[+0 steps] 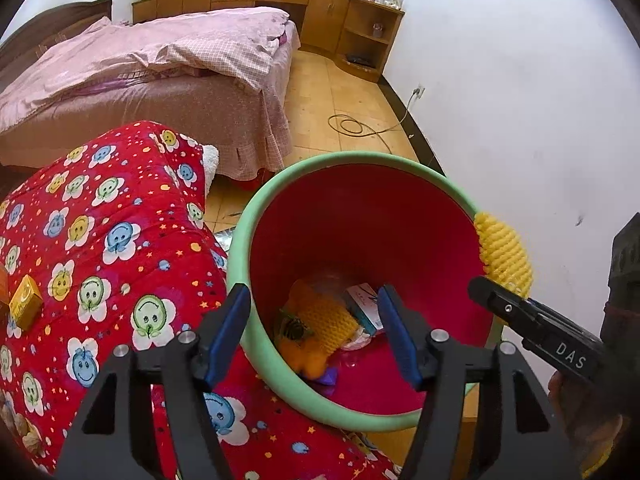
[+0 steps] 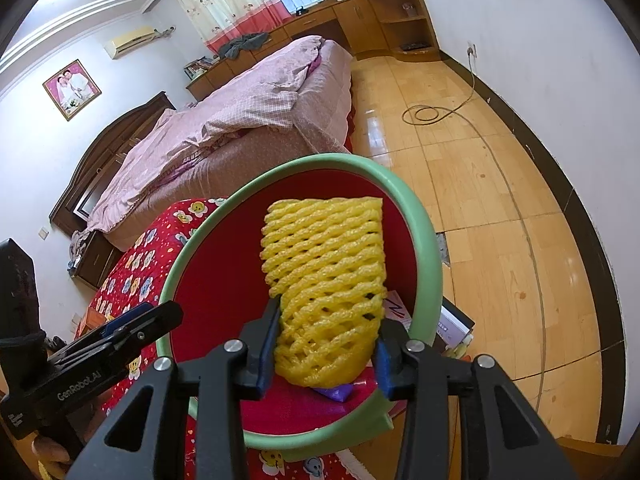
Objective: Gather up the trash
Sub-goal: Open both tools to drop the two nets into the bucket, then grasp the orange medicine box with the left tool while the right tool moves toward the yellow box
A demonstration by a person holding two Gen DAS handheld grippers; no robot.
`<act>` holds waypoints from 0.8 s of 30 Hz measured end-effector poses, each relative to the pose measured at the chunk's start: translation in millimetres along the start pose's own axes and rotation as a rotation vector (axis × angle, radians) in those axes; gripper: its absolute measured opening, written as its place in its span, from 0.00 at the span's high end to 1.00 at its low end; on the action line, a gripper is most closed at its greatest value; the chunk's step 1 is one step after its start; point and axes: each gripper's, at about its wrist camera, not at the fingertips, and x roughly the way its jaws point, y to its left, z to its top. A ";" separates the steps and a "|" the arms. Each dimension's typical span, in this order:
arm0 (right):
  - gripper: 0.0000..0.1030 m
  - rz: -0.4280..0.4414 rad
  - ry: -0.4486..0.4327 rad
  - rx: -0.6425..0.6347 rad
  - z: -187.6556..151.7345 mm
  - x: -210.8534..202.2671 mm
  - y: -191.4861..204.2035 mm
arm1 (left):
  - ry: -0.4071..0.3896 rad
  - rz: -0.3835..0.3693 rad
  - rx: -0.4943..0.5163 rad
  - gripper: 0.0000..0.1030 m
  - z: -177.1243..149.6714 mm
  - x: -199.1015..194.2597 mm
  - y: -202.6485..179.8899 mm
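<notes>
A red bin with a green rim (image 1: 280, 184) is tilted toward me beside the red flowered quilt (image 1: 100, 240). Inside lie a yellow foam net (image 1: 324, 320), orange peel (image 1: 304, 356), a paper packet (image 1: 362, 304) and a purple wrapper (image 1: 330, 378). My left gripper (image 1: 314, 320) straddles the near rim, jaws open and empty. My right gripper (image 2: 328, 344) is shut on a second yellow foam fruit net (image 2: 326, 276), held over the bin's mouth (image 2: 430, 248); this net also shows at the bin's right rim in the left wrist view (image 1: 504, 254).
A small yellow box (image 1: 25, 302) and nutshells (image 1: 20, 428) lie on the quilt at left. A pink bed (image 1: 152, 80) stands behind. A cable coil (image 1: 352, 124) lies on the wooden floor. Papers (image 2: 454, 326) lie by the bin. White wall on the right.
</notes>
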 end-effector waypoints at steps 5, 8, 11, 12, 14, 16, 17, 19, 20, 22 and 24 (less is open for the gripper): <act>0.48 -0.007 0.001 0.001 0.6 1.1 0.3 | 0.002 0.009 -0.017 0.36 -2.5 -3.9 6.5; 0.40 -0.002 -0.003 -0.006 -0.1 0.5 3.3 | -0.003 0.013 -0.036 0.36 -3.3 -7.2 11.7; 0.35 -0.006 -0.010 -0.017 -0.5 -1.3 6.7 | -0.011 0.016 -0.057 0.36 -4.2 -12.0 17.9; 0.34 -0.006 -0.012 -0.018 -0.4 -2.1 7.3 | -0.013 0.018 -0.059 0.36 -4.7 -13.3 19.1; 0.30 -0.010 -0.018 -0.015 -0.5 -3.5 8.2 | -0.018 0.023 -0.064 0.36 -5.7 -16.3 22.2; 0.30 -0.007 -0.024 -0.012 -0.5 -5.2 9.2 | -0.022 0.028 -0.069 0.36 -6.4 -19.2 25.3; 0.30 -0.005 -0.027 -0.011 -1.1 -6.2 10.3 | -0.025 0.031 -0.073 0.36 -7.3 -21.1 27.5; 0.30 -0.004 -0.030 -0.014 -2.1 -7.5 13.0 | -0.030 0.036 -0.080 0.36 -9.2 -25.0 31.1; 0.30 -0.003 -0.031 -0.017 -3.3 -8.6 15.7 | -0.033 0.040 -0.087 0.36 -10.0 -27.6 34.0; 0.30 -0.001 -0.034 -0.022 -4.6 -9.5 18.9 | -0.039 0.047 -0.099 0.36 -11.5 -32.9 40.8; 0.30 0.002 -0.040 -0.027 -6.2 -10.5 23.8 | -0.044 0.057 -0.106 0.36 -11.8 -37.3 46.6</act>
